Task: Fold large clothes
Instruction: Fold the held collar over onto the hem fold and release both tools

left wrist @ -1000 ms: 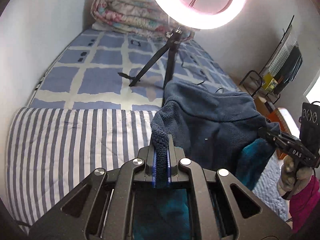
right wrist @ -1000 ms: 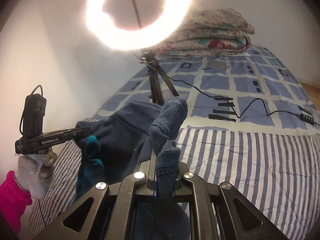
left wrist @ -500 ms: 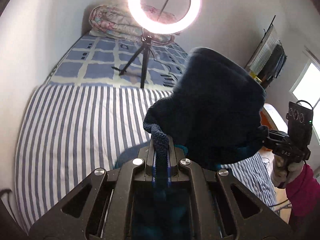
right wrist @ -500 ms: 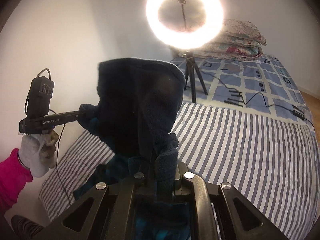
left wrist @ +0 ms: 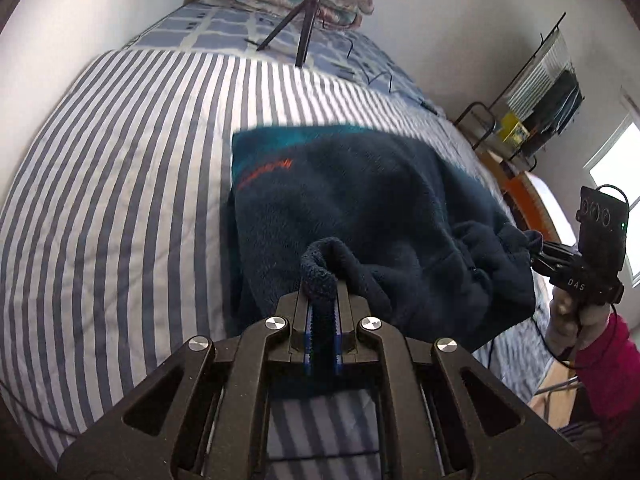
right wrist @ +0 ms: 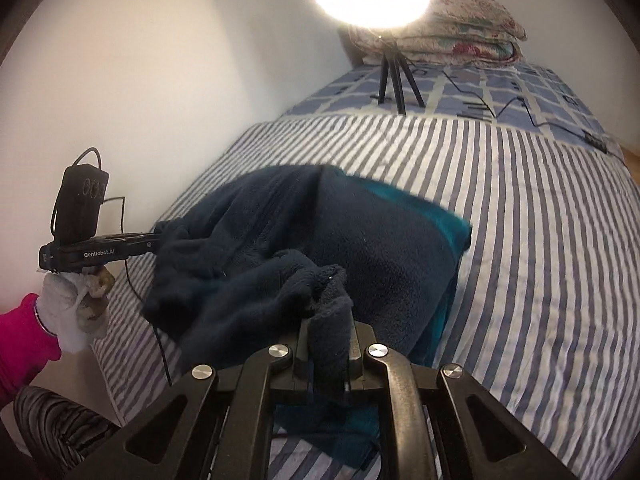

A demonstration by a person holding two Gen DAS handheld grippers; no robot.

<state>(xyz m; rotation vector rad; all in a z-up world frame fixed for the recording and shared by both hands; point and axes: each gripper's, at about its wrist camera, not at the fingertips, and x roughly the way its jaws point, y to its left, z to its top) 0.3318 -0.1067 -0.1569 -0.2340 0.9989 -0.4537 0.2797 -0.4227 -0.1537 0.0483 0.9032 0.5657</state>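
A dark navy fleece garment (left wrist: 360,208) with a teal part and orange lettering lies spread over the striped bed cover (left wrist: 120,184). My left gripper (left wrist: 321,312) is shut on a bunched edge of it at the near end. My right gripper (right wrist: 329,344) is shut on another bunched edge of the fleece (right wrist: 360,248). Each gripper shows in the other's view, the right one (left wrist: 560,256) at the fleece's right corner, the left one (right wrist: 132,246) at its left corner. The far end rests on the bed.
A ring light on a black tripod (right wrist: 394,76) stands on the blue checked sheet (right wrist: 500,92) beyond the stripes, its cable trailing right. Folded floral quilts (right wrist: 448,32) lie at the bed head. A wall runs along the left; a rack (left wrist: 536,100) stands right of the bed.
The fleece was held up high in front of both cameras; now it has swung forward and down, and its far part lies on the striped cover. Both grippers have stayed shut on it.
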